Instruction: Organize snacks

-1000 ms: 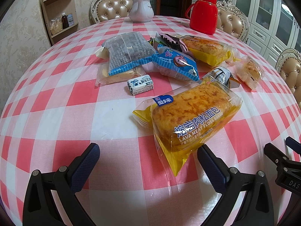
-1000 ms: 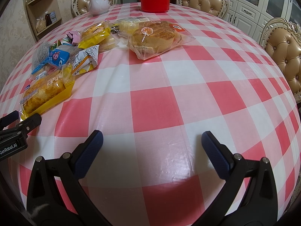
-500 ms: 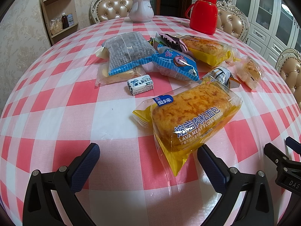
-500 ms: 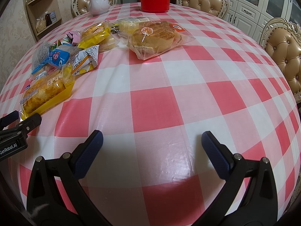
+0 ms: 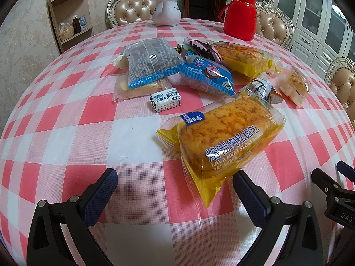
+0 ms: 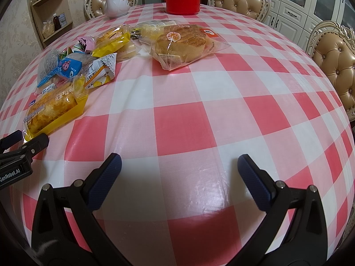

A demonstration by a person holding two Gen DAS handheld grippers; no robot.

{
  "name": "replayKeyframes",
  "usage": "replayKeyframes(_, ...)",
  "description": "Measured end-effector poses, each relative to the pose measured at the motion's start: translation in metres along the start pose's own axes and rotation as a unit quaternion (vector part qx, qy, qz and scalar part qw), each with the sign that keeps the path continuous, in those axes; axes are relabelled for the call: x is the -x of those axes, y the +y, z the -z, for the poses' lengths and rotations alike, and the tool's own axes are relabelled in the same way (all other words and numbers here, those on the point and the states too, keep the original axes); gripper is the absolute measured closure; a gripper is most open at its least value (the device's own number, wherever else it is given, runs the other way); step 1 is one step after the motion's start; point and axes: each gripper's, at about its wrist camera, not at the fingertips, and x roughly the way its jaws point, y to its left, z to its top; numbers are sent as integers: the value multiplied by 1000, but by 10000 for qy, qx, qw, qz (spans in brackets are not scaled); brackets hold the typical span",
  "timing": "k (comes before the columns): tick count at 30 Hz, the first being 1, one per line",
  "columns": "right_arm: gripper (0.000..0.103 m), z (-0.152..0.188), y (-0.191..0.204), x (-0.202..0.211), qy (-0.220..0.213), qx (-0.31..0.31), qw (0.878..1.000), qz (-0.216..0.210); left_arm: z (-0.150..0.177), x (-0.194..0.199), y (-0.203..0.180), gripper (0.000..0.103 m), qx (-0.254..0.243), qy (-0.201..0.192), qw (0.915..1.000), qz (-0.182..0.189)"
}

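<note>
Hovering my wide-open left gripper (image 5: 173, 186), I am eyeing the yellow clear-wrapped meat floss bread (image 5: 224, 141) lying at one o'clock, long axis toward two, nearer than my wide, empty right gripper (image 6: 179, 170).

Two meat floss breads in yellow trays (image 5: 224, 139) (image 5: 241, 58) lie on the table (image 5: 66, 133), one nearer than the red flask (image 5: 240, 14), one just before it. One white teapot (image 5: 166, 11) stands left of the flask. Two blue-edged packets (image 5: 150, 64) (image 5: 208, 75) lie before it, and one small milk candy (image 5: 165, 99).
</note>
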Motion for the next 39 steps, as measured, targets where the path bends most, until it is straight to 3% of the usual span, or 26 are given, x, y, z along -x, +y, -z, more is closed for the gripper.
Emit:
replayKeyframes(19, 0, 0, 0, 0, 3, -41, 10000, 7, 4, 2, 3, 0, -118, 2, 9999, 66)
replayKeyframes(23, 0, 11, 5, 12, 4, -132, 9999, 34, 20, 14, 16, 0, -833, 144, 9949, 557)
replayKeyframes(25, 0, 12, 20, 13, 67, 147, 9994, -315, 27, 19, 33, 0, -1122, 217, 9906, 753)
replayKeyframes(27, 0, 9, 41, 18, 47, 202, 9947, -1011, 33, 24, 59, 0, -912, 204, 9937, 624)
replayKeyframes(31, 0, -8, 92, 16, 162, 2, 9870, -1601, 35, 30, 126, 0, -33, 158, 9993, 351)
replayKeyframes(35, 0, -36, 132, 7, 131, -932, 9850, -1449, 35, 33, 168, 0, 680, 47, 9974, 252)
replayKeyframes(37, 0, -46, 152, -3, 206, -1227, 9875, -968, 34, 33, 178, 0, 871, 37, 9960, 172)
replayKeyframes(39, 0, -54, 174, -14, 340, -996, 9941, -274, 34, 36, 184, 0, 968, -37, 9952, 169)
